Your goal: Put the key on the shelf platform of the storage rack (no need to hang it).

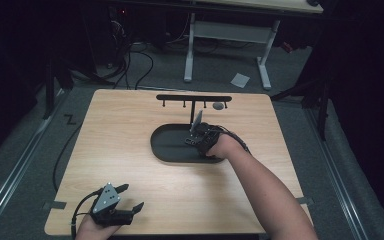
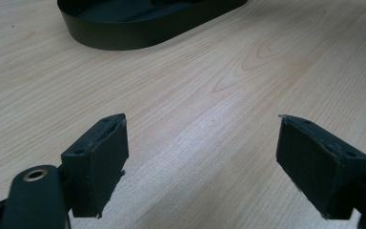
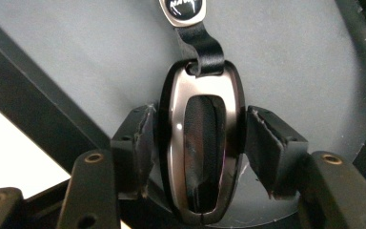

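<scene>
Right tool: your right tool (image 3: 198, 143) reaches over the black oval tray (image 1: 162, 150), and in the right gripper view its jaws sit against both long sides of a car key fob (image 3: 201, 148). They look closed onto it, or within a hair of it; I can't tell how firm the pinch is.
Key fob: it lies between your jaws, its length running away from the tool, over the tray's grey floor. Ahead of the tool a black strap (image 3: 202, 45) leaves its far end and leads to a small metal tag (image 3: 182, 9).
Handling: judging by the glossy metal-look frame and dark centre, expect it to be light, stiff and slick. The rounded sides could let it squirt forward under a hard squeeze.
Where to hold: stay across the widest middle part, pads flat on the two long edges. The strap is soft and would let the fob swing.
Rack: a black hook rack (image 1: 193, 98) stands beyond the tool, its post (image 1: 192, 112) rising from the tray's far side.
Left tool: your left tool (image 1: 130, 196) rests near you on the wooden tabletop (image 1: 130, 130), jaws spread wide with nothing between them.
</scene>
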